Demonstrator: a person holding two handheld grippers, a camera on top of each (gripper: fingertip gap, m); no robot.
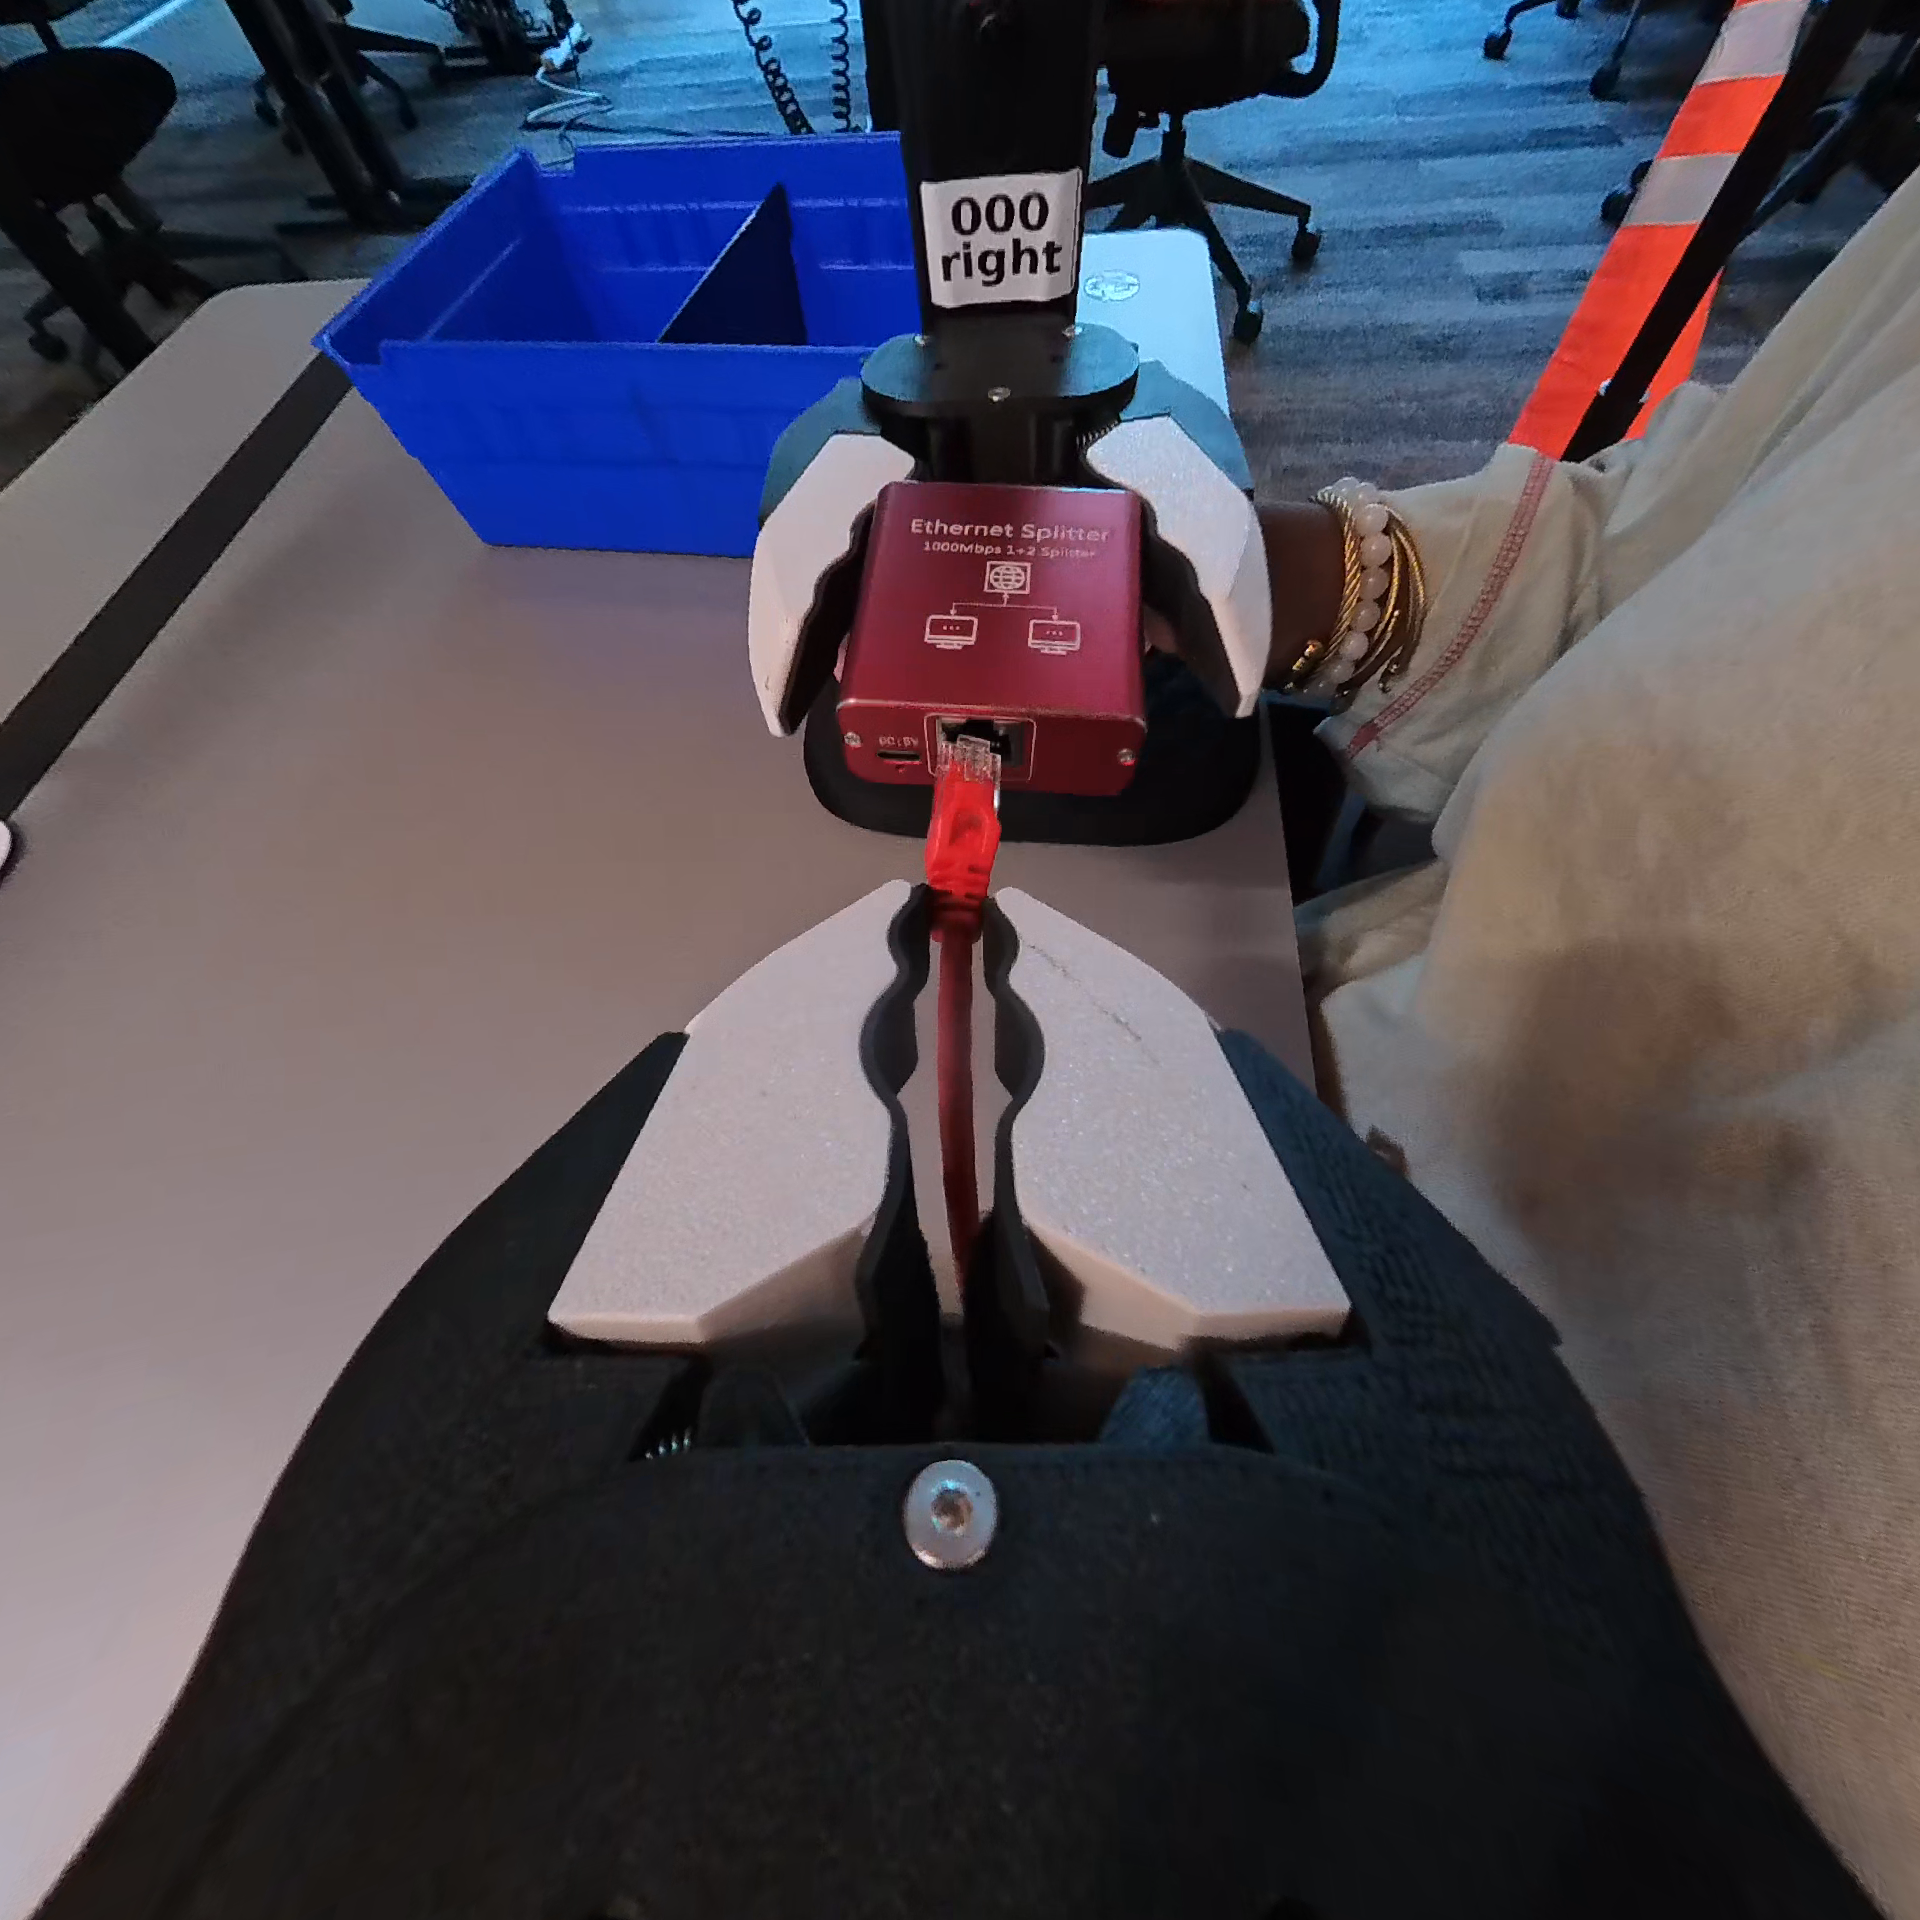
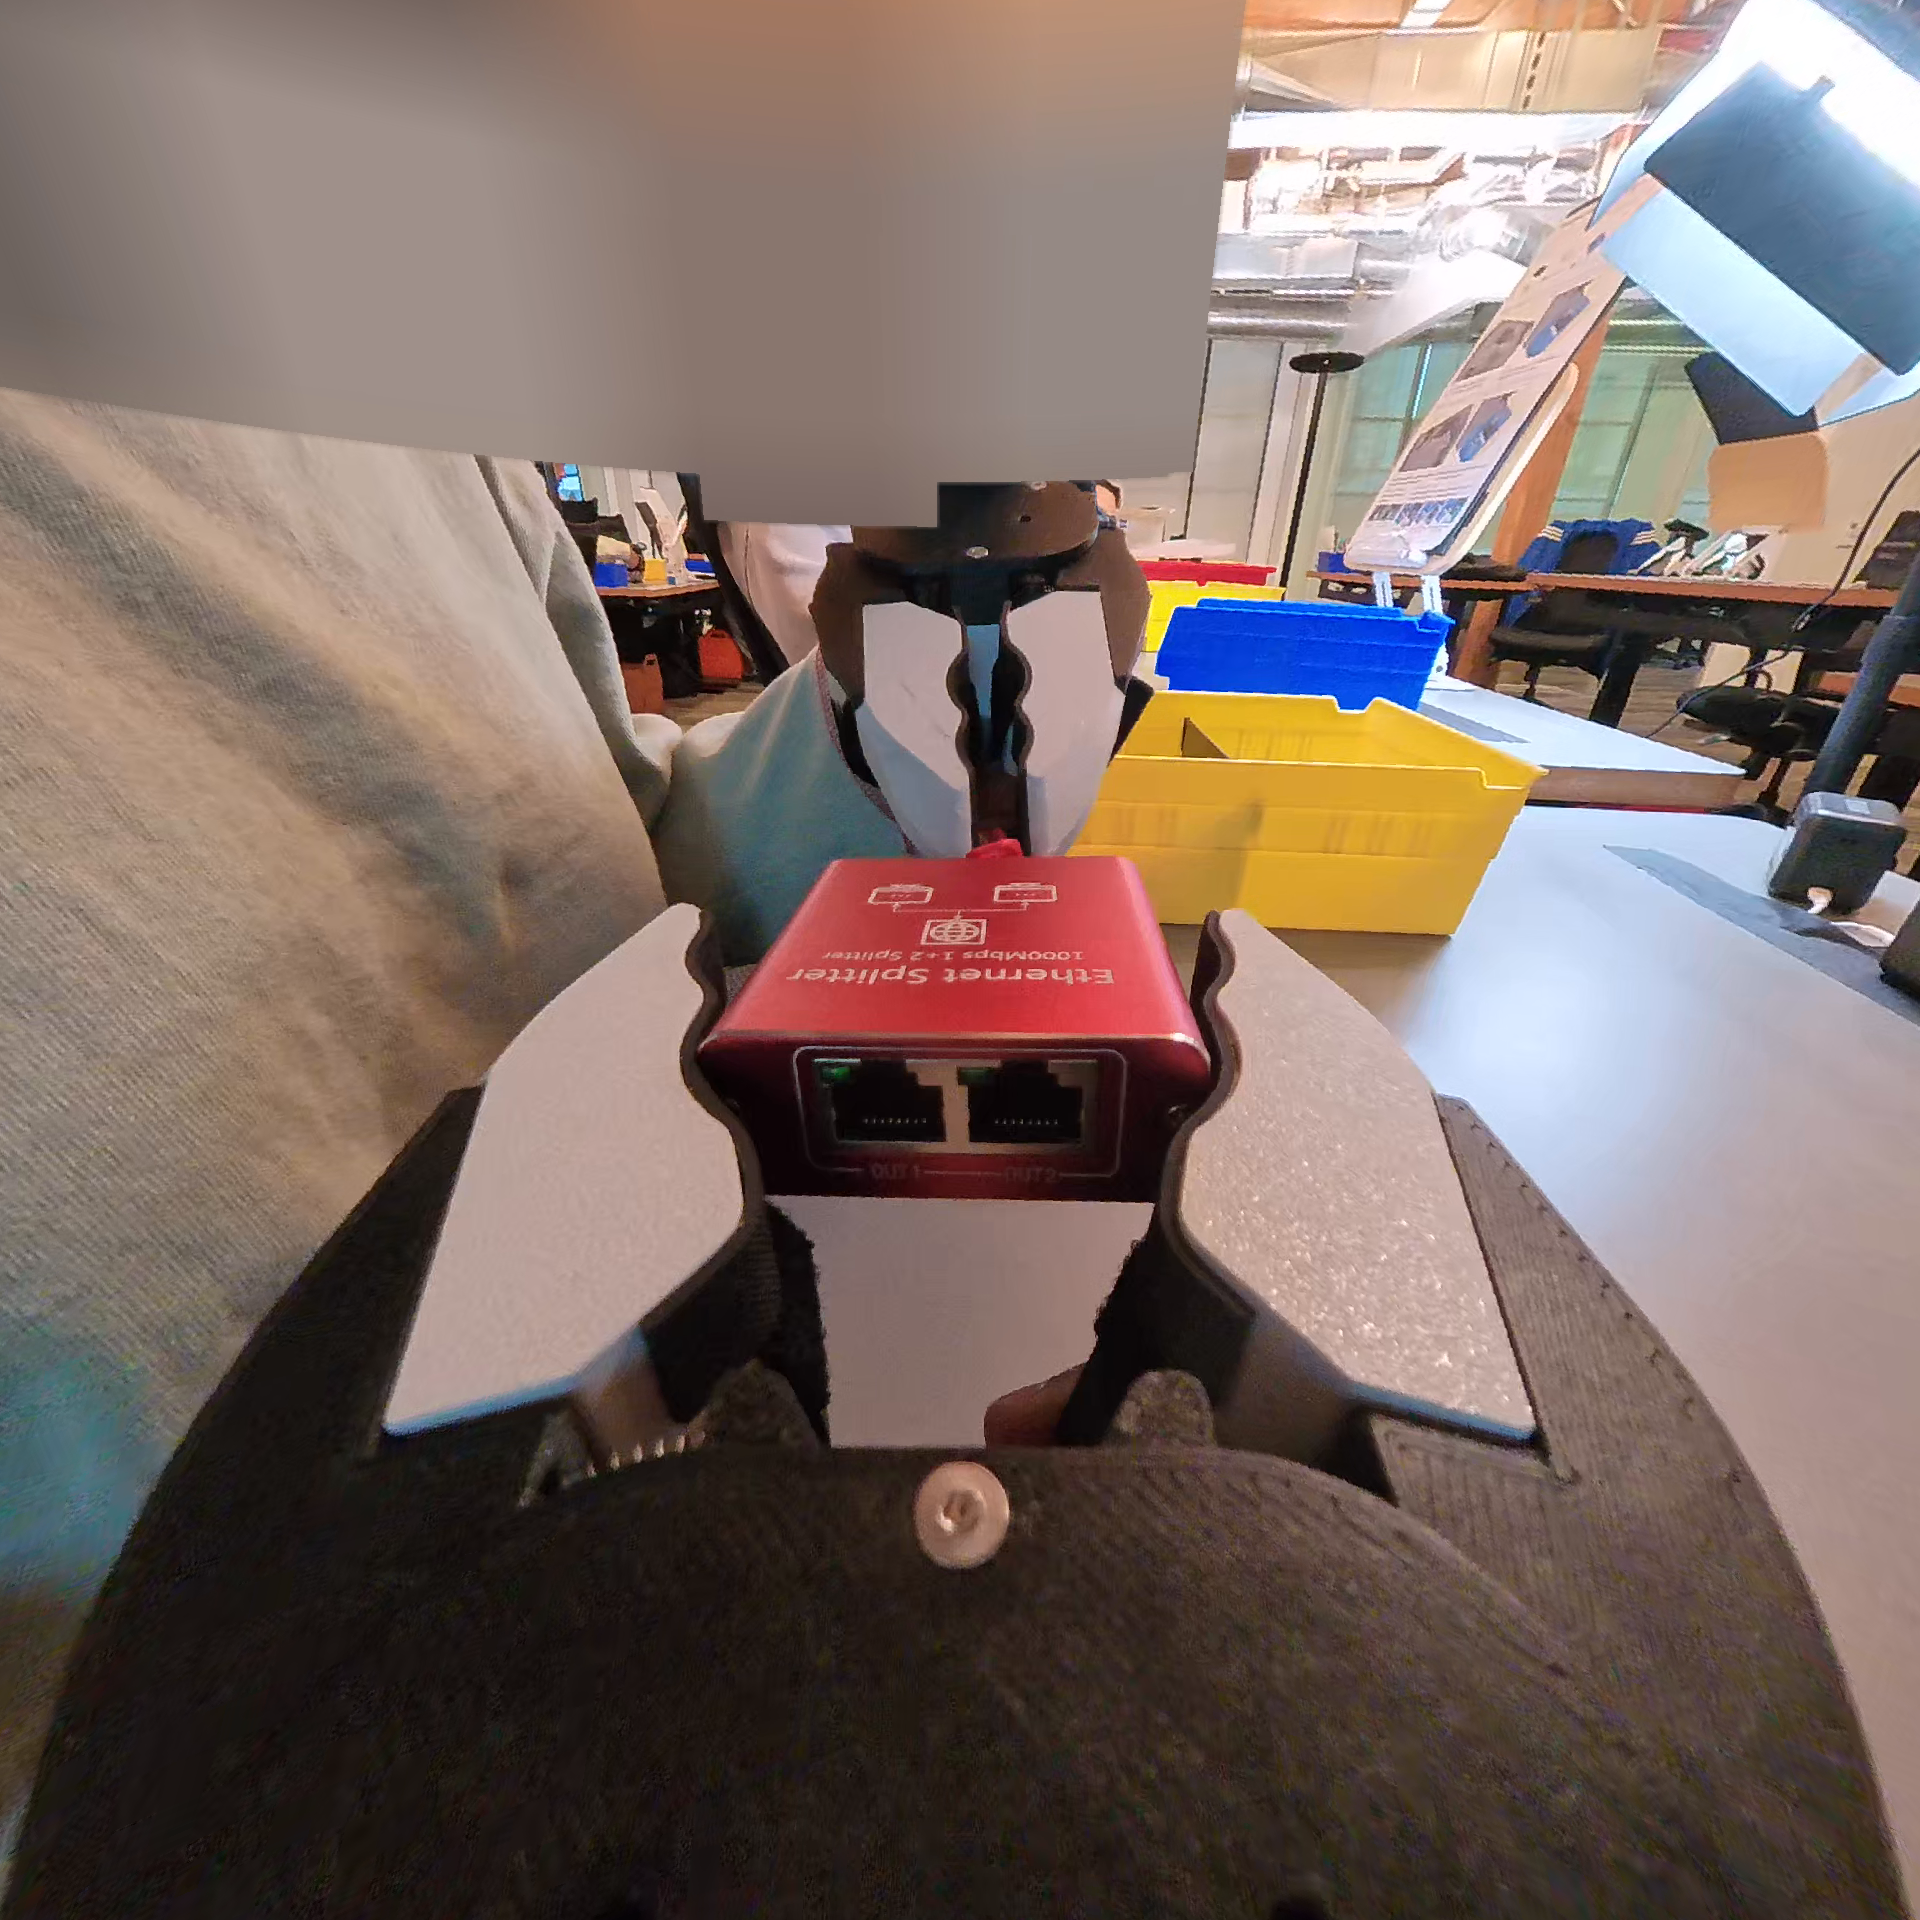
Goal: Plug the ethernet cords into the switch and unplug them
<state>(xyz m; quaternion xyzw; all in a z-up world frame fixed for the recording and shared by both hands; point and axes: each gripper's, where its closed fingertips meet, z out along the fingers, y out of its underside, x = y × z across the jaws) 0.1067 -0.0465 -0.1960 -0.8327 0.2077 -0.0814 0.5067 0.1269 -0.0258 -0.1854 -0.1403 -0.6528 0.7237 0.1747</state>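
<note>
Over a grey table (image 1: pixel 416 831), the left gripper (image 1: pixel 951 899) pinches a red ethernet cord (image 1: pixel 961 831) plugged into the red switch (image 2: pixel 961 997) clamped by the right gripper (image 2: pixel 956 1039), a blue bin (image 1: pixel 582 416) and a yellow bin (image 2: pixel 1299 821) beyond.

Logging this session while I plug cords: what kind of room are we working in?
Probably an open office or lab workspace. Rolling office chairs stand on the floor behind the table, plastic parts bins sit on it, and more desks fill the background.
</note>
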